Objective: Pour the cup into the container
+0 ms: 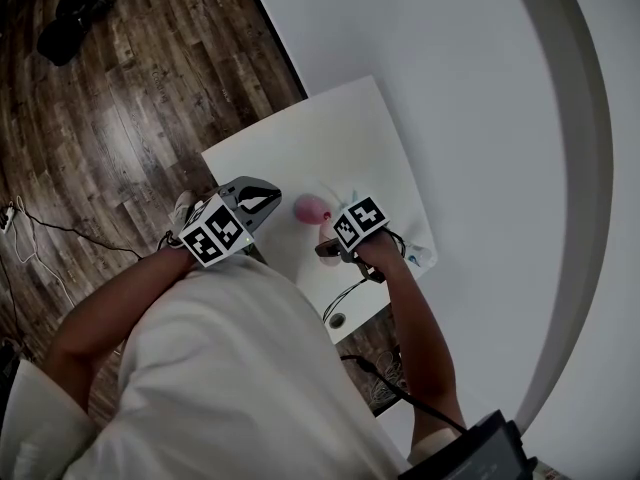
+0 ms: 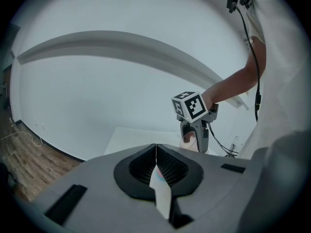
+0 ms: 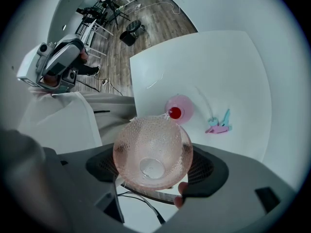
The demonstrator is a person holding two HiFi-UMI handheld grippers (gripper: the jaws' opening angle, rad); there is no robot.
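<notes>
A dark wood plank floor (image 1: pixel 120 78) fills the upper left of the head view. A white square-topped table (image 1: pixel 330 133) stands at the centre, and a smooth white curved wall (image 1: pixel 480 88) sweeps down the right. Just below centre, the left gripper (image 1: pixel 262 198) is over the table's left edge. The right gripper (image 1: pixel 330 248) is to its right, with a small round pink container (image 1: pixel 312 208) between them on the tabletop. The person's white top hides the table's near side.

In the left gripper view, the grey jaws of the left gripper (image 2: pixel 156 154) are pressed together on nothing. At middle right the right gripper (image 2: pixel 194 130) points down, the cup (image 2: pixel 187 140) partly hidden inside it.

In the right gripper view, the right gripper (image 3: pixel 154 165) stands wide, clamping a dimpled, see-through pink cup (image 3: pixel 153 144) by its sides. The cup is tipped so its mouth faces the camera. Its upper rim overlaps the container (image 3: pixel 182 106), where a red spot shows. Blue and pink clips (image 3: pixel 219 125) lie to the right on the table (image 3: pixel 218 67).
</notes>
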